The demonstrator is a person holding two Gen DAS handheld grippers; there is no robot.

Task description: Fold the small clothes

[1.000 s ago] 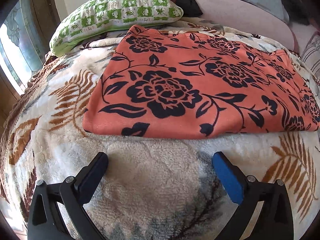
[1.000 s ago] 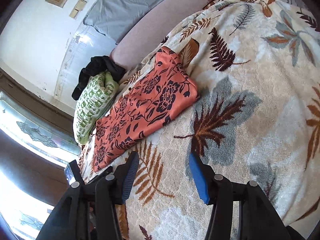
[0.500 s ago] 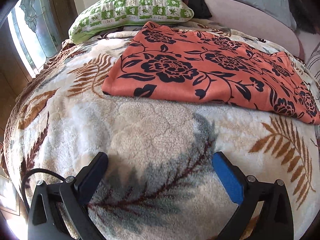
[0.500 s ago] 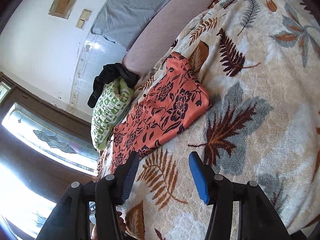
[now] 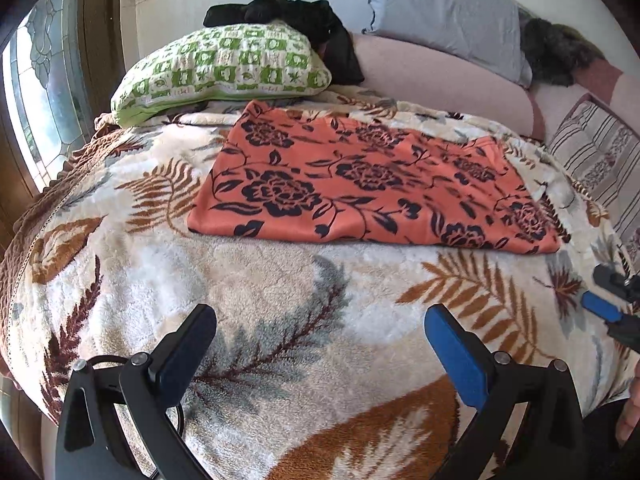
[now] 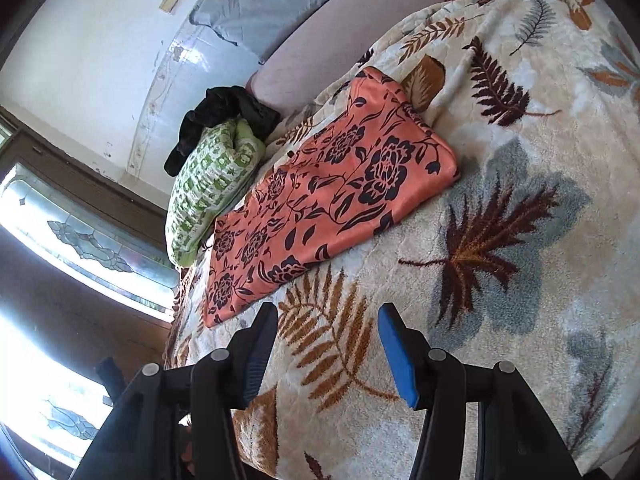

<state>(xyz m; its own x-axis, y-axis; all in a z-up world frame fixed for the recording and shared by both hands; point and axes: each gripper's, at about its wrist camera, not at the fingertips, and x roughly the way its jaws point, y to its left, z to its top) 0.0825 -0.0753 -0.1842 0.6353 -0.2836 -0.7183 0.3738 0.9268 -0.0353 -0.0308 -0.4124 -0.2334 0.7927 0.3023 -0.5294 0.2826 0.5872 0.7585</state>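
The orange garment (image 5: pixel 372 188) with its black flower print lies folded flat into a long rectangle on the fleece blanket (image 5: pixel 280 300), a cream spread patterned with brown and grey leaves that covers the bed. In the left wrist view the garment stretches across the middle of the bed, its near edge a straight fold, its far left corner close to the green-and-white checked pillow (image 5: pixel 224 68); whether the two touch cannot be told. A black piece of clothing (image 5: pixel 316 24) is heaped on the far side of that pillow, against a pale pink bolster (image 5: pixel 440 84), and a grey pillow (image 5: pixel 444 12) leans on the wall behind. A striped cushion (image 5: pixel 600 160) sits at the right edge of the bed, and a window with leaded glass (image 5: pixel 44 92) fills the left side. The left gripper (image 5: pixel 320 344) hovers over bare blanket on the near side of the garment, well apart from it, its jaws spread wide with nothing between them. The right gripper (image 6: pixel 328 344) hangs over the blanket too, near the garment's narrow end but not touching it, its jaws standing apart and empty; a brown fern print on the blanket shows in the gap. In the left wrist view the right gripper's blue-padded tip shows at the far right edge, above the blanket, and part of a hand (image 5: pixel 630 412) appears just below it.
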